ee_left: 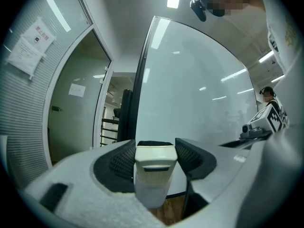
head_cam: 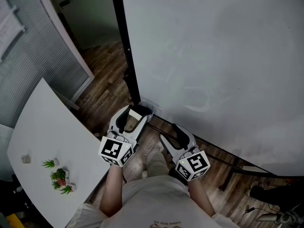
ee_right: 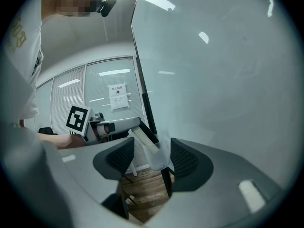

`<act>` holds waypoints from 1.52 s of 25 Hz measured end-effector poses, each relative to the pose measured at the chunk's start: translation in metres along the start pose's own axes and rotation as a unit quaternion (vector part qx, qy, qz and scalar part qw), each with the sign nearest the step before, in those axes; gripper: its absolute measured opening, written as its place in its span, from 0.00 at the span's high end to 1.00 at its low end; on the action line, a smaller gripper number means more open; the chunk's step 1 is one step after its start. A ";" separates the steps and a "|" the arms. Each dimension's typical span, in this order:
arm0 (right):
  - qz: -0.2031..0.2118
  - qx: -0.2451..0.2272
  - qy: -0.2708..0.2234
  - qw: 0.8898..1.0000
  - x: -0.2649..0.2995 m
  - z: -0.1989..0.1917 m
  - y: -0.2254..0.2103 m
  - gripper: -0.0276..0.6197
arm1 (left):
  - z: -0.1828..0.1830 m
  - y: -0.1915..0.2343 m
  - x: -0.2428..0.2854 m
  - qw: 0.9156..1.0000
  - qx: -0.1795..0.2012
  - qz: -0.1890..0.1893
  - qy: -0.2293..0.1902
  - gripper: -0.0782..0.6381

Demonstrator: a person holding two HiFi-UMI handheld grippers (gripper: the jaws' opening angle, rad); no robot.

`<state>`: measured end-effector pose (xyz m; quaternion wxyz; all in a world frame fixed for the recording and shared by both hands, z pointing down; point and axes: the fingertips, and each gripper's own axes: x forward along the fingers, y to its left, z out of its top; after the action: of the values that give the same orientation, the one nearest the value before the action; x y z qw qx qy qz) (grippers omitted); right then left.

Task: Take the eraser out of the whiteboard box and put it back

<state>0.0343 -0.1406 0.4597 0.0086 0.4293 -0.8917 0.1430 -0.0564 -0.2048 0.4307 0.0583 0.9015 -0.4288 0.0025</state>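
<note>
My left gripper [head_cam: 136,113] is shut on a cream eraser [head_cam: 135,114] with a dark felt edge. In the left gripper view the eraser [ee_left: 155,174] stands upright between the two pads, in front of the whiteboard [ee_left: 199,108]. The clear whiteboard box [head_cam: 148,109] hangs at the board's lower left corner, and the eraser sits right beside it. My right gripper [head_cam: 168,131] is open and holds nothing, a little to the right of the box. In the right gripper view the eraser [ee_right: 145,145] and the clear box [ee_right: 164,151] show beyond the open jaws of my right gripper [ee_right: 151,158].
The big whiteboard [head_cam: 213,65] fills the right side, with its black frame post [head_cam: 124,42]. A white table [head_cam: 47,141] with small potted plants [head_cam: 59,176] stands at the left. Wooden floor [head_cam: 107,87] lies below, along with the board's black foot bars [head_cam: 223,161].
</note>
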 end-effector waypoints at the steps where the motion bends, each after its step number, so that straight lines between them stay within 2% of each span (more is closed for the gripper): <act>1: 0.000 0.001 0.001 1.000 0.001 -0.001 -0.001 0.59 | -0.001 0.001 0.001 1.000 -0.001 0.000 0.001 0.53; 30: -0.013 0.015 0.011 1.000 0.004 -0.009 -0.019 0.59 | -0.028 0.006 0.023 0.999 -0.012 -0.001 0.034 0.53; 38: -0.016 0.017 0.013 1.000 0.004 -0.012 -0.023 0.59 | -0.038 0.007 0.029 0.999 0.005 0.009 0.054 0.53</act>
<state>0.0480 -0.1542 0.4775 0.0154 0.4416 -0.8820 0.1639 -0.0417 -0.2269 0.4710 0.0766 0.8965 -0.4330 0.0537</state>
